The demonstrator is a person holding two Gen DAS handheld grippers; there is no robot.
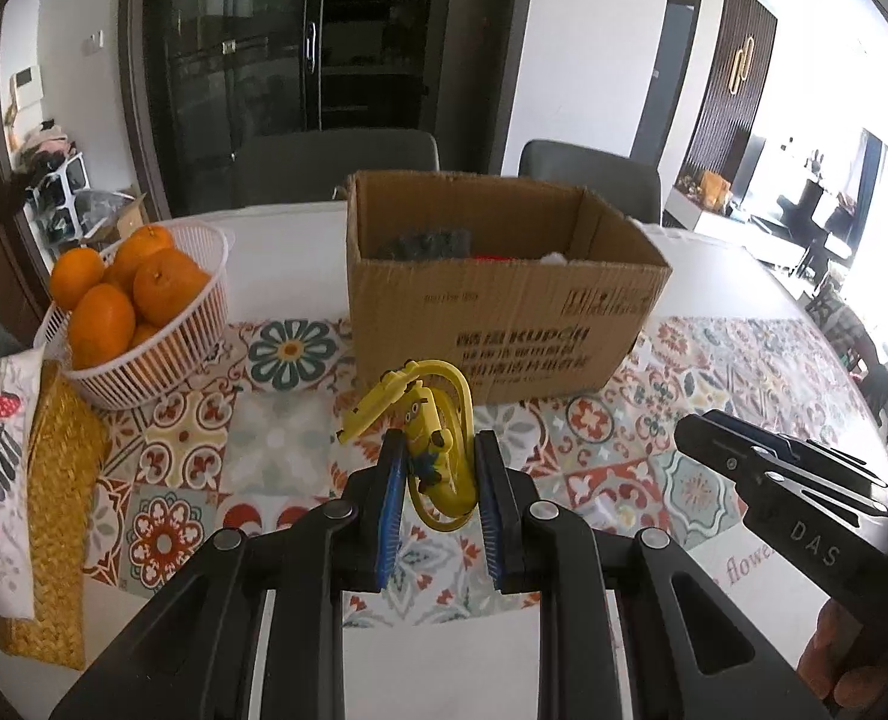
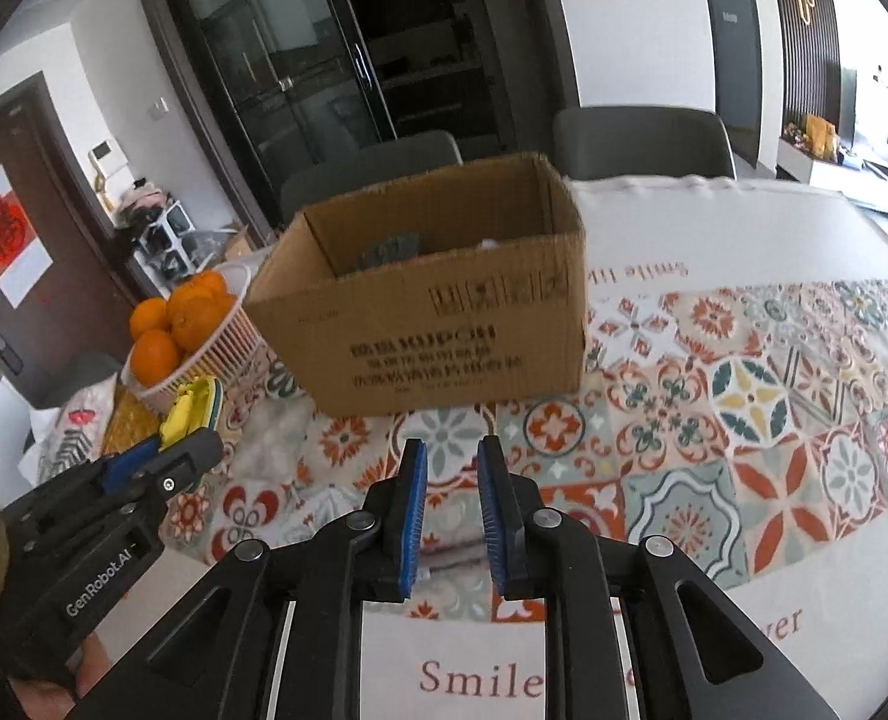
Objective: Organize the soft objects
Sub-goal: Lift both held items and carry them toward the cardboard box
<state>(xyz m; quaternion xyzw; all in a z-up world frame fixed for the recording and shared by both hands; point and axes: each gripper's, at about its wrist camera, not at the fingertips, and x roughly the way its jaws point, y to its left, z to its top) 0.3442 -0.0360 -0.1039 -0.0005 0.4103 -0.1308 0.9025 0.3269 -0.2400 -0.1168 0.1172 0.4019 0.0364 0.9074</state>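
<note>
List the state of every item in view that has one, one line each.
Left hand-held gripper: shut on the yellow toy.
Yellow toy: held off the tablecloth.
Right hand-held gripper: shut, empty.
Cardboard box: open, partly filled.
White basket: full of oranges.

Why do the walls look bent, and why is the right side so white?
Left wrist view: the fisheye lens bows the doorway and cabinet; daylight washes out the window area. Right wrist view: same curving at the edges, tablecloth slightly blurred, cardboard box fairly sharp.
</note>
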